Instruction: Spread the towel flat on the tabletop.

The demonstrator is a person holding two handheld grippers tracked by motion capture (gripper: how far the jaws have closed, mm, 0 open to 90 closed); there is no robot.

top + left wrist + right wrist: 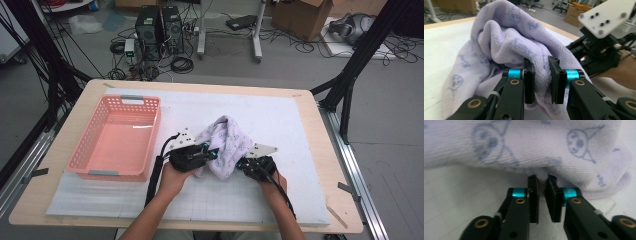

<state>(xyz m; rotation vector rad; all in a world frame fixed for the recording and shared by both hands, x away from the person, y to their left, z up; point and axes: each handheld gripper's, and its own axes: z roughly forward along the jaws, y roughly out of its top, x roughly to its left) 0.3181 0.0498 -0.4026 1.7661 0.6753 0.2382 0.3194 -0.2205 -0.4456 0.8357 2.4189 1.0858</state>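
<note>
A lilac towel (227, 142) printed with small blue cartoon faces lies bunched on the white mat, between my two grippers. My left gripper (210, 151) comes at it from the left. In the left gripper view, its jaws (541, 62) are shut on a thick fold of the towel (506, 42). From the right, my right gripper (242, 162) meets the towel's lower edge. The right gripper view has its jaws (542, 178) nearly together, pinching a bit of the towel's (529, 147) underside at their tips. The right gripper (599, 47) also appears beyond the towel in the left gripper view.
A pink plastic basket (85, 137) with nothing in it stands on the left part of the mat (280, 115). The wooden table edge (330, 150) runs along the right. Computers, cables and boxes sit on the floor behind the table.
</note>
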